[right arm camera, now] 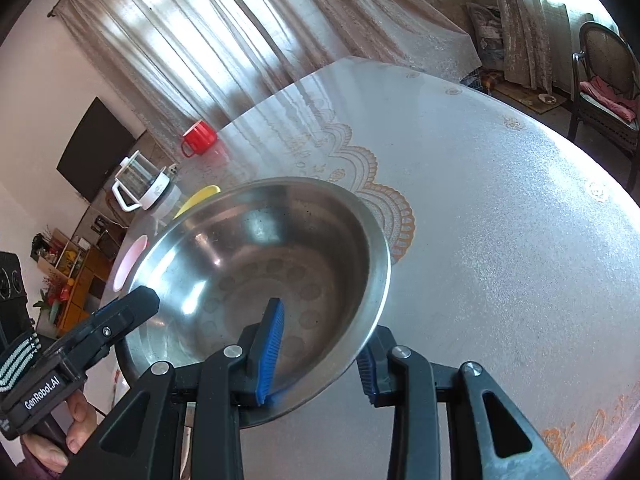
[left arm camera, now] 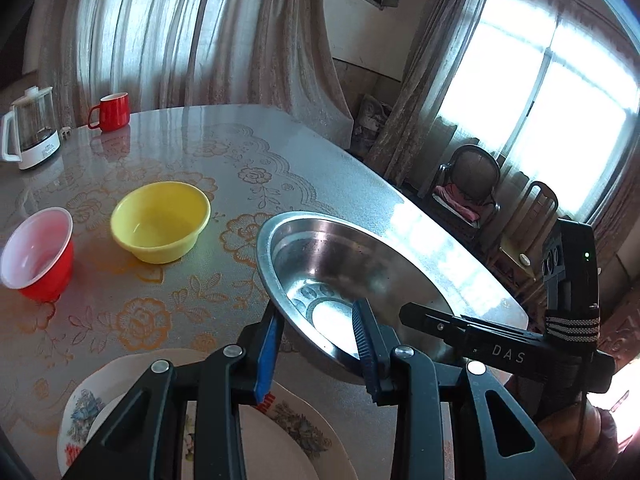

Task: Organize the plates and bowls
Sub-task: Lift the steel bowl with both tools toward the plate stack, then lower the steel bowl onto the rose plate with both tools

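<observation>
1. Left tool (left arm camera: 316, 344): blue pads straddle the near rim of the round stainless-steel bowl (left arm camera: 340, 264), one outside, one inside, and look clamped on it.
2. Right tool (right arm camera: 320, 354): same straddle on its side of the rim, clamped on the steel bowl. My guess is two grips because the bowl is wide and shallow, so one grip would let it swing.
3. Bowl is tilted and off the bench (right arm camera: 500, 240), held between both tools.
4. Under the left tool: white floral ceramic plates (left arm camera: 296, 432), stacked; probably the plate pile.
5. Further out: yellow plastic bowl (left arm camera: 160, 222) and red bowl with white inside (left arm camera: 38, 254), apart, likely nesting candidates.
6. Far edge: red mug (left arm camera: 111, 111) and glass kettle (left arm camera: 30, 134), not part of the task.
</observation>
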Action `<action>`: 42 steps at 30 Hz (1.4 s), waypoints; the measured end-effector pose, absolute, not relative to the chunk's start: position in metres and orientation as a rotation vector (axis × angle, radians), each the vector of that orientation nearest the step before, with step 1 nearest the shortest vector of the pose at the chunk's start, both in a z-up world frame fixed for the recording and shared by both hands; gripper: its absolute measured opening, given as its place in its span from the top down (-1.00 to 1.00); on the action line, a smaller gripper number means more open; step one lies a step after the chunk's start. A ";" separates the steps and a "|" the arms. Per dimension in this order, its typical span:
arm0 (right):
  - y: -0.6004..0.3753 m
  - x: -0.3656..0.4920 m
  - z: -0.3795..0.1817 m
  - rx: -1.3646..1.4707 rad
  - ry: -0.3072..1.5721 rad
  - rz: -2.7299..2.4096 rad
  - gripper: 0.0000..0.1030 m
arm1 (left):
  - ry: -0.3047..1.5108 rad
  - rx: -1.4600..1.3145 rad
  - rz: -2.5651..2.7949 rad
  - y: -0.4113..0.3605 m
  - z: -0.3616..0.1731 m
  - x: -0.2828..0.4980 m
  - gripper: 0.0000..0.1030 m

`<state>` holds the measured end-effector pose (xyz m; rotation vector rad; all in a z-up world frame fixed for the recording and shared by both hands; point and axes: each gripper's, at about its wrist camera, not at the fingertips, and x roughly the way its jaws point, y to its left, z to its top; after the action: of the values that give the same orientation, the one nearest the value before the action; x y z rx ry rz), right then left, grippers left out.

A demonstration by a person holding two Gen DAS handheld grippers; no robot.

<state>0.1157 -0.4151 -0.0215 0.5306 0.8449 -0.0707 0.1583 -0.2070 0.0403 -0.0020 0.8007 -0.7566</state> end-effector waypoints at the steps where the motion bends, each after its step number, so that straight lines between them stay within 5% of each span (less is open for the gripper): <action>1: -0.414 0.115 -0.020 0.529 0.842 -0.070 0.34 | 0.797 -0.003 -0.754 -0.206 0.043 0.156 0.33; 42: -0.329 0.115 0.009 0.417 0.856 0.144 0.34 | 0.688 -0.195 -0.762 -0.079 0.067 0.093 0.33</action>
<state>0.1154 -0.3291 0.0088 0.4174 0.8559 0.1441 0.0926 -0.0794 0.0668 -0.1947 0.6879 -0.7620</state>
